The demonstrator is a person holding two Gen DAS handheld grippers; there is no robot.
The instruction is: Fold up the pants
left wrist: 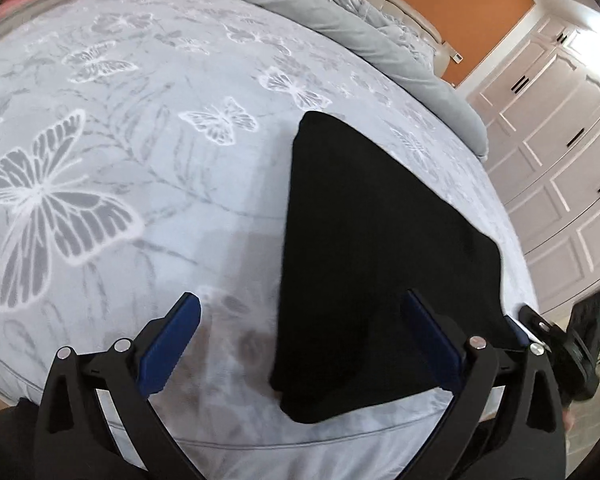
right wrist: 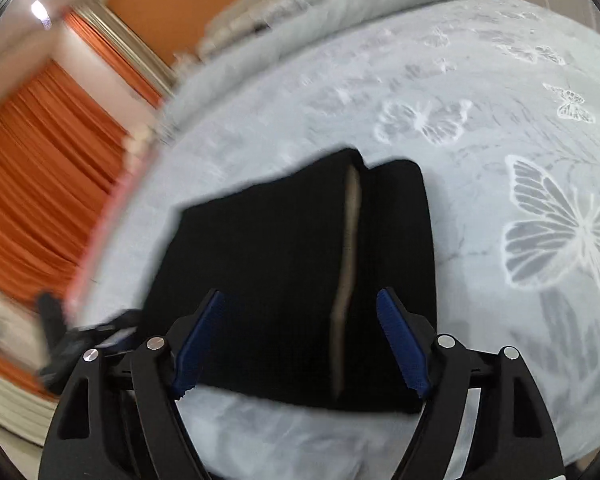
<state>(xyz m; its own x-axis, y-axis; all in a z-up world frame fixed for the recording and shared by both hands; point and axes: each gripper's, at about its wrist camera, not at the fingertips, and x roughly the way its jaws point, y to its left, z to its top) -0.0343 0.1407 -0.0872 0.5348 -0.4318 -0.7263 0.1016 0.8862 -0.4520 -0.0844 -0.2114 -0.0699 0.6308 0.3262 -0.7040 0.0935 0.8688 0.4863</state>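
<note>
The black pants (right wrist: 284, 280) lie folded into a compact stack on the butterfly-print bedspread (left wrist: 140, 160), near the bed's front edge. The left gripper (left wrist: 304, 320) hovers above them with jaws spread wide, holding nothing. The right gripper (right wrist: 300, 328) hangs over the stack, jaws partly apart and empty.

We find no legible text, label, brand, number or sign on any surface in either wrist view.
</note>
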